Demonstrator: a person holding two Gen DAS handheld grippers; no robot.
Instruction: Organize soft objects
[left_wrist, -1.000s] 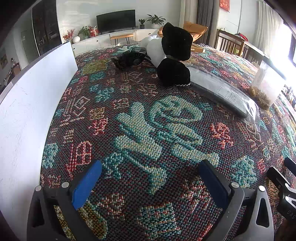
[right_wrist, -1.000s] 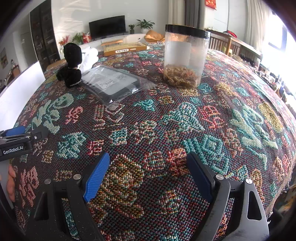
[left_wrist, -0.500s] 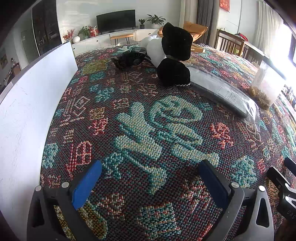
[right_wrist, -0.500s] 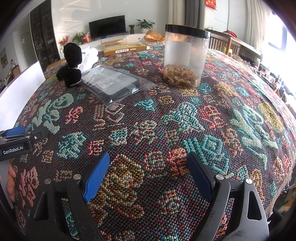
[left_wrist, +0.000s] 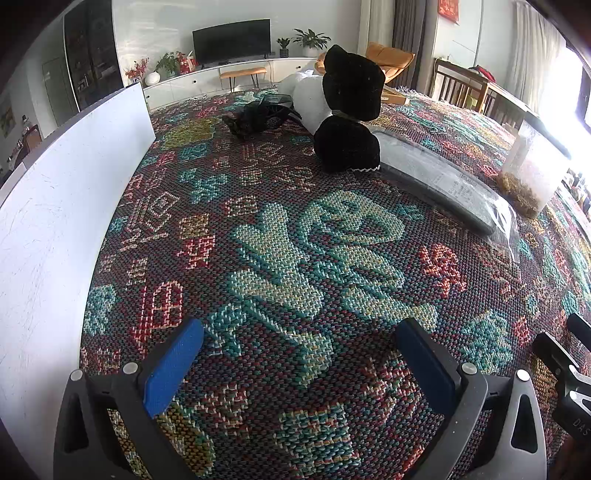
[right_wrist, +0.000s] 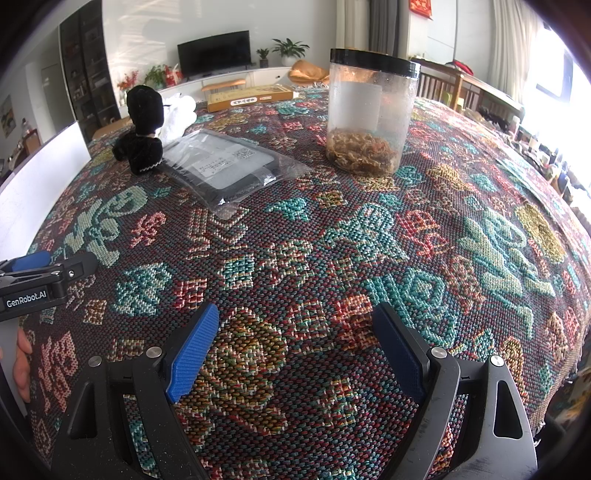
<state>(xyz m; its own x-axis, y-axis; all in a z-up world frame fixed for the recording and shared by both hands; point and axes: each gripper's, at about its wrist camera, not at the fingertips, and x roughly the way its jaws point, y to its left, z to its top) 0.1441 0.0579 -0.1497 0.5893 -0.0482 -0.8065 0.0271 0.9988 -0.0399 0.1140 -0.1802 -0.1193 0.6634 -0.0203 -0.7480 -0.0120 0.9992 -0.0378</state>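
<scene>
My two wrist cameras sit low over the counter (left_wrist: 295, 258), angled down and forward; both share the black plush toy (left_wrist: 349, 122) and wrapped package (right_wrist: 225, 170).

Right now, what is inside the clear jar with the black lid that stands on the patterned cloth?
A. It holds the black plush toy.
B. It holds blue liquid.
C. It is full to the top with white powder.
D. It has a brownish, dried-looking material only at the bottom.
D: in the right wrist view the clear jar shows a brownish, dried-looking mass only at its bottom, and the black plush toy sits apart on the patterned cloth.
</scene>
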